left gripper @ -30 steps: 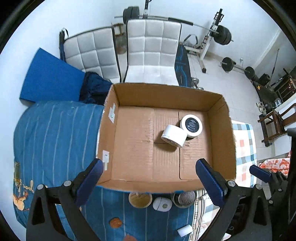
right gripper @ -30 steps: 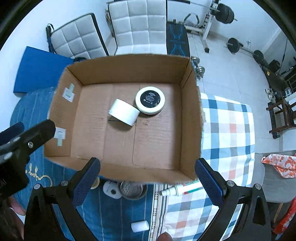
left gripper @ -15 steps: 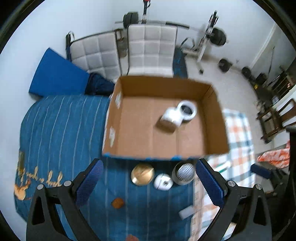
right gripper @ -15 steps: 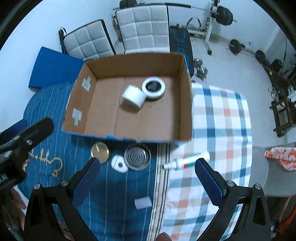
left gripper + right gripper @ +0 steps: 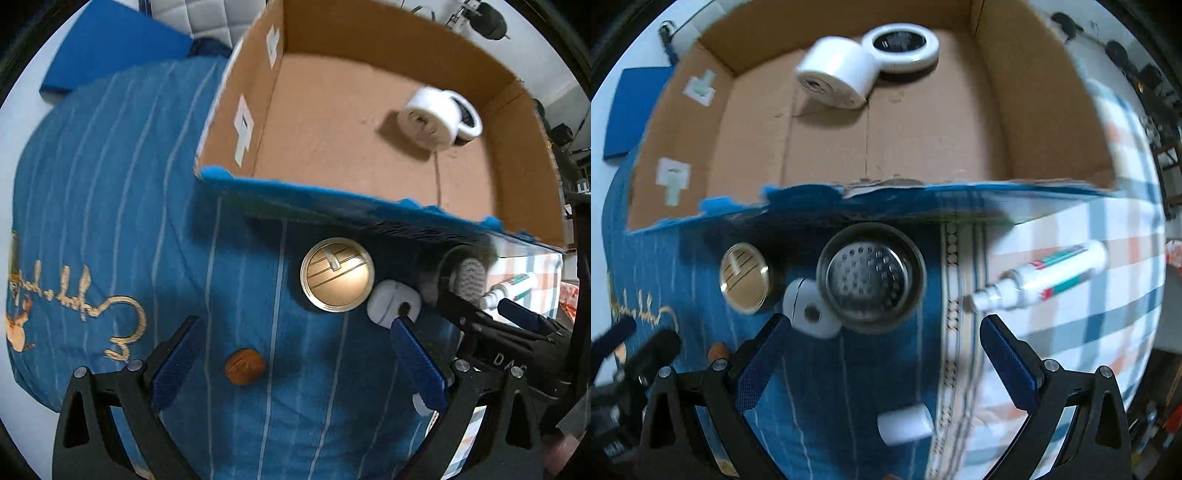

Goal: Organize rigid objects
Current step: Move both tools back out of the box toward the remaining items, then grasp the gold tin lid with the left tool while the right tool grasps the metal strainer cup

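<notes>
- Cardboard box (image 5: 923,140): open-topped, upper half of the right wrist frame.
- White roll (image 5: 836,72): on its side inside the box, top centre.
- White-rimmed round tin (image 5: 901,44): flat, touching the roll.
- Perforated metal cup (image 5: 870,282): upright, frame centre.
- Gold lid (image 5: 744,275): flat, centre left.
- White block (image 5: 809,312): against the cup.
- Spray bottle (image 5: 1045,278): lying at right.
- Small white cylinder (image 5: 905,422): bottom centre.
- Brown disc (image 5: 245,366): lower centre, left wrist frame.

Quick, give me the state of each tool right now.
Left tool: open, holding nothing, above the blue bedspread.
Right tool: open, holding nothing, near the metal strainer cup.
</notes>
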A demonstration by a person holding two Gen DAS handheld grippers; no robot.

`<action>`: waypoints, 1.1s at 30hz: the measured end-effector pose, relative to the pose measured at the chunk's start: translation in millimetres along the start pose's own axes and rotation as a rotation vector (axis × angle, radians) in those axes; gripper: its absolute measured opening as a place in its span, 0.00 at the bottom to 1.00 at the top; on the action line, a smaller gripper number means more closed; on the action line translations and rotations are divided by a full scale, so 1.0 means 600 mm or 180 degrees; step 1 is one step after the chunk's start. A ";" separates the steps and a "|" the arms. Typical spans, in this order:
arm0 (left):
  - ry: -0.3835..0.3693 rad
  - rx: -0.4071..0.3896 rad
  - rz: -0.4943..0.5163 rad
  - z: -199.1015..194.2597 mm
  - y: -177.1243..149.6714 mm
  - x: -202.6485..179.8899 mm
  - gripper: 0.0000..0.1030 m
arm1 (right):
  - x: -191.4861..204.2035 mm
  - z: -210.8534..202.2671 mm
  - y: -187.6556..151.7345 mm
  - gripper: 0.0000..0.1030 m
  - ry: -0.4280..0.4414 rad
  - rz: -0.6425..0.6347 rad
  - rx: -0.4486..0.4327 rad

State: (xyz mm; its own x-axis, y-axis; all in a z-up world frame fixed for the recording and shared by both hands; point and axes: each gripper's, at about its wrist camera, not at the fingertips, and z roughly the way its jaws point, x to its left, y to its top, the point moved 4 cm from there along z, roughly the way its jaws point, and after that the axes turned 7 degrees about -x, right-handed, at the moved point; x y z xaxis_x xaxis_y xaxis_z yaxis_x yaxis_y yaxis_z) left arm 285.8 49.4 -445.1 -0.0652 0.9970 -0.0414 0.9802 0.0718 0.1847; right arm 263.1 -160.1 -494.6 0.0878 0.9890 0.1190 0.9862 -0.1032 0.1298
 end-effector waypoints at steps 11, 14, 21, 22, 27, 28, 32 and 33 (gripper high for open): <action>-0.0135 0.0285 -0.0117 0.091 0.015 -0.014 0.98 | 0.010 0.092 -0.001 0.72 0.0021 0.0263 0.0238; -0.0175 0.0347 -0.0122 0.104 0.011 -0.017 0.98 | 0.010 0.092 -0.012 0.70 -0.0012 0.0210 0.0226; -0.0191 0.0445 0.0009 0.129 0.002 -0.048 0.98 | -0.007 0.086 -0.045 0.69 -0.0230 0.0035 0.0366; -0.0174 0.0457 0.0030 0.135 0.002 -0.054 0.98 | -0.009 0.086 -0.049 0.69 -0.0238 0.0027 0.0372; -0.0098 0.0421 0.0135 0.149 0.004 -0.077 0.74 | -0.012 0.088 -0.068 0.69 -0.0257 0.0019 0.0393; -0.0067 0.0430 0.0152 0.150 0.005 -0.079 0.64 | -0.011 0.089 -0.071 0.69 -0.0257 0.0017 0.0392; -0.0020 0.0405 0.0205 0.143 -0.004 -0.085 0.61 | -0.011 0.091 -0.062 0.69 -0.0257 0.0010 0.0401; -0.0014 0.0400 0.0207 0.140 -0.010 -0.085 0.61 | -0.009 0.091 -0.066 0.69 -0.0263 -0.0008 0.0411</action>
State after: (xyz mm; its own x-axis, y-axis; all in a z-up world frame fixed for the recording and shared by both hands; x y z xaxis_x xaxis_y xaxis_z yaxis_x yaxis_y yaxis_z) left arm 299.1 -4.3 -526.8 -0.0004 0.9993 -0.0378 0.9980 0.0027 0.0628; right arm 231.1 -155.5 -554.0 0.0913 0.9951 0.0366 0.9958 -0.0915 0.0017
